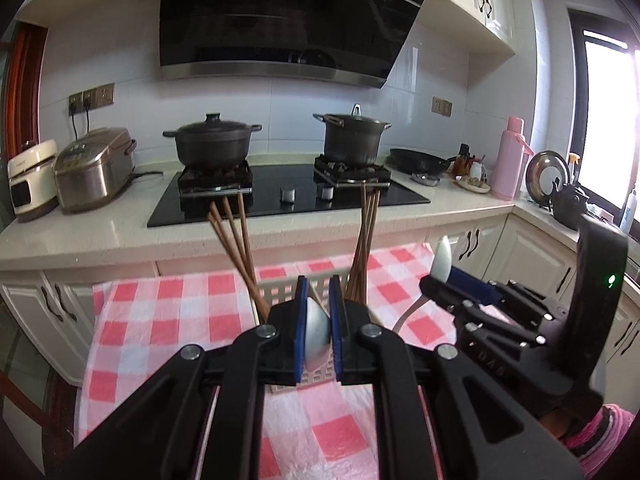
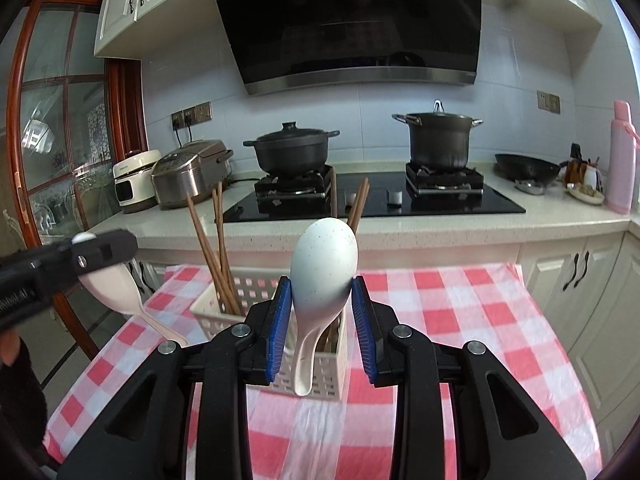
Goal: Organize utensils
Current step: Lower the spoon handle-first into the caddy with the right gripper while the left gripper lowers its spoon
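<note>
My left gripper (image 1: 318, 292) is shut on a white ceramic spoon (image 1: 316, 328), seen edge-on between the blue pads. From the right wrist view that spoon (image 2: 116, 288) hangs handle-down from the left gripper (image 2: 100, 248). My right gripper (image 2: 322, 284) is shut on the bowl of a pale blue speckled spoon (image 2: 324, 264), its handle pointing down. In the left wrist view the right gripper (image 1: 440, 276) is off to the right. Both are above a white perforated basket (image 2: 256, 288) holding brown chopsticks (image 2: 212, 248) on the pink checked cloth (image 2: 440, 320).
Behind the table runs a kitchen counter (image 1: 120, 240) with a black hob (image 1: 280, 196), two dark pots (image 1: 212, 144), rice cookers (image 1: 94, 168), a pan (image 1: 418, 160) and a pink flask (image 1: 508, 160). White cabinet doors (image 2: 576, 280) stand below. A pink striped sleeve (image 1: 600, 428) shows at the right.
</note>
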Demonstrator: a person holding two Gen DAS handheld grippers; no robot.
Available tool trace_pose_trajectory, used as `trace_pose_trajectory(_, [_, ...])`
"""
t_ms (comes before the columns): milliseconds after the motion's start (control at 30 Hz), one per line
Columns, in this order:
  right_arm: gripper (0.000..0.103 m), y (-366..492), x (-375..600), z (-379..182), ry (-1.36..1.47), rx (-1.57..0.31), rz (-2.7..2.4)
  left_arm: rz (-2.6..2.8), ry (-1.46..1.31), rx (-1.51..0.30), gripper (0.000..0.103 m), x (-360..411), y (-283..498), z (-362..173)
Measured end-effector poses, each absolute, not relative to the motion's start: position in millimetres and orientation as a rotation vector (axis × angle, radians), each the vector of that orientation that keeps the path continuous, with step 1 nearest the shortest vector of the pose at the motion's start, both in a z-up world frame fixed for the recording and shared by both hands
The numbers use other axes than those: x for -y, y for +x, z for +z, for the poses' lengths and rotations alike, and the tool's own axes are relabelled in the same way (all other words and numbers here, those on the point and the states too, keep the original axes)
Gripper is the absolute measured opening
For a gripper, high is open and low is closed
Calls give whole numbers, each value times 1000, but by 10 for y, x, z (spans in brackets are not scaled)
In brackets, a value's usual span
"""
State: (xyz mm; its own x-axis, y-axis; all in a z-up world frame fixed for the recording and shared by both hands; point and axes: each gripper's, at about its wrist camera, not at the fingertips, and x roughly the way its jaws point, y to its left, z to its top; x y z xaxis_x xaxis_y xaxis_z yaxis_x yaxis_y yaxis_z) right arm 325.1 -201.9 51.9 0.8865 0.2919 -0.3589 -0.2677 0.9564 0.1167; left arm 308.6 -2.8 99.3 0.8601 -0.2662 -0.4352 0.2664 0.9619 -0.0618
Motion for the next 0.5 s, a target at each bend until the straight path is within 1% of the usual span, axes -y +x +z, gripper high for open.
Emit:
trace_pose_trajectory(267, [30,3524,1925,681,41,-356,295,-284,23,-420,10,88,3298,1351])
trace_pose_trajectory(500, [30,3708,1850,671,17,-359,296,-318,-64,-442,10,45,3661,1392])
